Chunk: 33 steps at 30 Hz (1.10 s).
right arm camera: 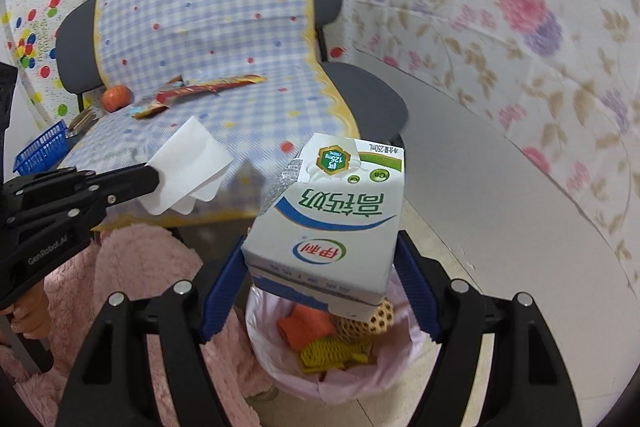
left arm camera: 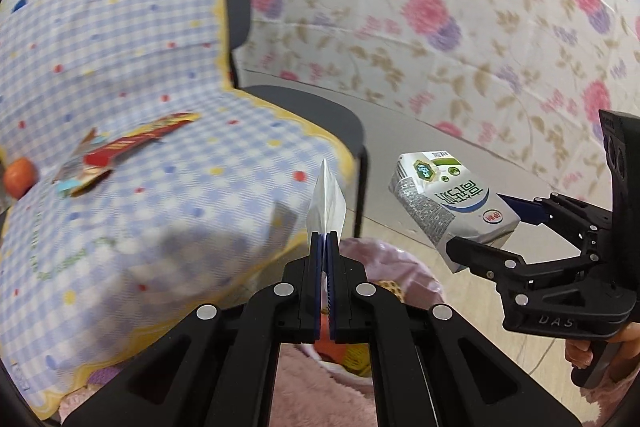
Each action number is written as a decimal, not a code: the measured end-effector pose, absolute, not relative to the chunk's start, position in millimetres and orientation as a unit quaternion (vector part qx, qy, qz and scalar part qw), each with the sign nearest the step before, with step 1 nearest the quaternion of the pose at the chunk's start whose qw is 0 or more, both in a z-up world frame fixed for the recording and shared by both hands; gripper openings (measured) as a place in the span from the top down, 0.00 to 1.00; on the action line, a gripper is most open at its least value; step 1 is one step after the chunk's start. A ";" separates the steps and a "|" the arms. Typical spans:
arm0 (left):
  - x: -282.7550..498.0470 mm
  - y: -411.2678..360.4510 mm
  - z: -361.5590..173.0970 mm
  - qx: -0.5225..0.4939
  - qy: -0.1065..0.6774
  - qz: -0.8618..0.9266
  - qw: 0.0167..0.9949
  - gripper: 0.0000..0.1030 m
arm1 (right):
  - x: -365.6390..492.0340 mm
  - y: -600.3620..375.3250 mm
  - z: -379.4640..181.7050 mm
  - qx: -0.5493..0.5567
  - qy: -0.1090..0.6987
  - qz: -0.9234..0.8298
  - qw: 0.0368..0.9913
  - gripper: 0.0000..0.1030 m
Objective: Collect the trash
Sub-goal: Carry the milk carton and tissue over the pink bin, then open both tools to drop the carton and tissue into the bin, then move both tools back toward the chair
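White paper, 1 folded napkin [right arm camera: 188, 167], sits clamped in the left gripper [left arm camera: 325, 239] while the right gripper [right arm camera: 320, 291] is clamped on 1 milk carton [right arm camera: 332, 223] above 1 pink-lined bin [right arm camera: 280, 383], with 1 orange [right arm camera: 117, 97] and 2 wrappers [right arm camera: 208, 89] on the chair [right arm camera: 360, 99].

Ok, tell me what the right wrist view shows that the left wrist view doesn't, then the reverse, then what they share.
Only the right wrist view shows the blue basket at the seat's edge, the open mouth of the bin with orange and yellow scraps inside, and the tissue's flat face. Only the left wrist view shows the right gripper from the side, clamped on the carton. Both show the milk carton, the white tissue in the left gripper, the checked cloth on the chair, the red wrapper and the orange fruit.
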<state>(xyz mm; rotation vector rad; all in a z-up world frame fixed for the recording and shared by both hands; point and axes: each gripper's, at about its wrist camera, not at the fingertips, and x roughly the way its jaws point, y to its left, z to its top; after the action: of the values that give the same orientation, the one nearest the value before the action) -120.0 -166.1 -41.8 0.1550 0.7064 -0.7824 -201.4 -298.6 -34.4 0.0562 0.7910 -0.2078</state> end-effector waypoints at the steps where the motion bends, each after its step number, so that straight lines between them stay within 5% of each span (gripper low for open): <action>1: -120.7 -171.3 -44.9 0.077 0.340 -0.377 0.858 0.98 | -205.0 -301.8 -36.4 0.029 0.386 -0.103 0.916 0.30; 12: -117.6 -206.1 -71.2 0.091 0.363 -0.402 0.836 0.92 | -205.1 -332.9 -60.5 0.072 0.387 -0.096 0.914 0.28; 13: -115.0 -207.2 -73.8 0.087 0.367 -0.400 0.835 0.87 | -203.1 -334.0 -63.9 0.074 0.391 -0.094 0.913 0.27; 16: -109.6 -206.9 -79.3 0.083 0.376 -0.386 0.838 0.50 | -202.1 -340.2 -71.5 0.067 0.400 -0.119 0.906 0.24; 33: -102.8 -125.7 -42.6 0.074 0.358 -0.275 0.890 0.48 | -197.5 -320.2 -23.9 0.071 0.352 -0.106 0.927 0.29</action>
<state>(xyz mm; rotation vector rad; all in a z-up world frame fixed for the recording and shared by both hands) -102.8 -125.7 -42.6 0.1527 0.7428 -0.5704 -197.5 -320.2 -23.9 0.1446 0.7220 -0.2179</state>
